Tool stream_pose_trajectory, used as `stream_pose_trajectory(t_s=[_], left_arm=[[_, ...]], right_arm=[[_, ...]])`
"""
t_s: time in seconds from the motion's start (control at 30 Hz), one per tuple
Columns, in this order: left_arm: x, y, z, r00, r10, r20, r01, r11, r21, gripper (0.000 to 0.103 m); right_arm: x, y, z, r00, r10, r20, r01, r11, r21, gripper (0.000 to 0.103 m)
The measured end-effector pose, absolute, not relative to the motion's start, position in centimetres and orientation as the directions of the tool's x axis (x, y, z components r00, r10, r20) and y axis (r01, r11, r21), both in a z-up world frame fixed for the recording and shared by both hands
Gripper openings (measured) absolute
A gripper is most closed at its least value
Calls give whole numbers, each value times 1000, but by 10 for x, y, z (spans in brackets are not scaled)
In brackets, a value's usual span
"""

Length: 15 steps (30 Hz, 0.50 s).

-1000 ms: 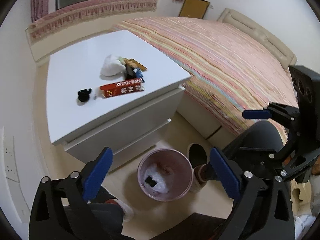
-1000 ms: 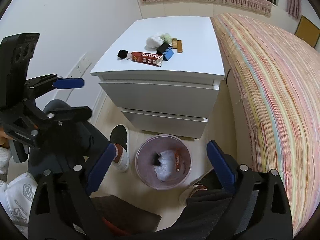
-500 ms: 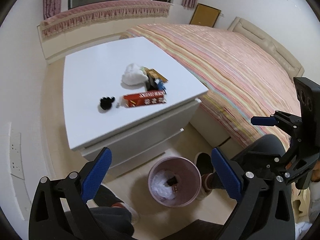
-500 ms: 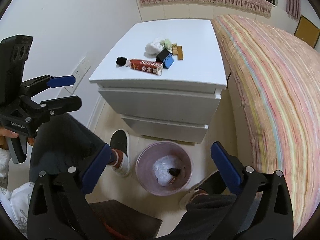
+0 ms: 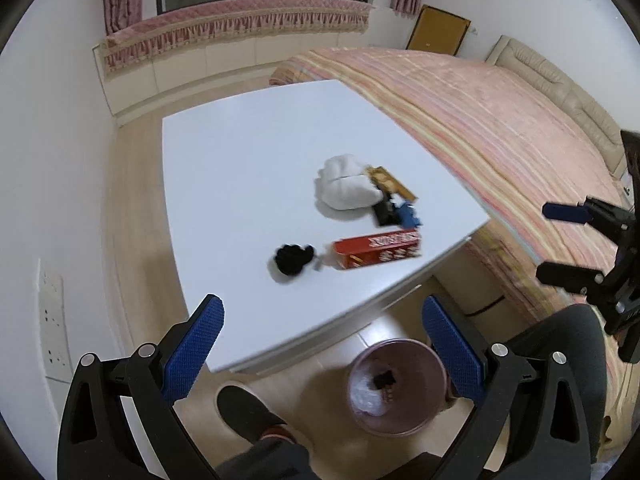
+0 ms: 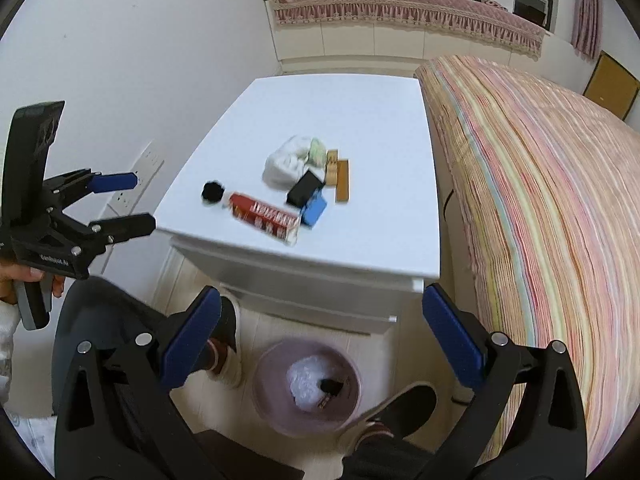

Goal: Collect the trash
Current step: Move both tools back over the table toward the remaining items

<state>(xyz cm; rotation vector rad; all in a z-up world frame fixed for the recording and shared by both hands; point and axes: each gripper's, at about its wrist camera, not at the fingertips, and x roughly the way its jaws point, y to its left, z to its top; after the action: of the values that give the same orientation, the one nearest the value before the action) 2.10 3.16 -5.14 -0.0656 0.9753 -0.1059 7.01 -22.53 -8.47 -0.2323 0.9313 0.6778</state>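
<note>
While I hold both tongs above the floor, my left tongs (image 5: pixel 322 336) stand wide apart with nothing between the blue pads, and my right tongs (image 6: pixel 320 328) gape the same way, empty. Just below them the bin (image 6: pixel 307 388) sits on the floor against the nightstand's front, holding a white bag and a small dark scrap; my shoes (image 6: pixel 228 344) flank it. On the nightstand (image 5: pixel 240 168), the trash lies toward the front edge and the bed-side edge. Nearest the front edge is the red box (image 5: pixel 377 249), lying flat, with a black wad (image 5: pixel 292 258) just beside its end toward the wall side. Behind the box a black carton (image 6: pixel 306 193) and a blue one (image 6: pixel 314 211) touch each other. Farther back a white tissue clump (image 5: pixel 346 188) rests against them, and a tan wrapper (image 6: pixel 342 180) lies on the bed side of the pile. Beyond, the striped bed (image 6: pixel 540 200) runs along the nightstand.
</note>
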Motion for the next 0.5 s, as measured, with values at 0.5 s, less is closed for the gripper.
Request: stream_pose_trajectory(t_s=[0.5], left_arm=[[63,55,-89,507,-128,-852,85,992,-98,95]], right_arm=[[153,-187,-116,399,381,-834,-618,784,62,99]])
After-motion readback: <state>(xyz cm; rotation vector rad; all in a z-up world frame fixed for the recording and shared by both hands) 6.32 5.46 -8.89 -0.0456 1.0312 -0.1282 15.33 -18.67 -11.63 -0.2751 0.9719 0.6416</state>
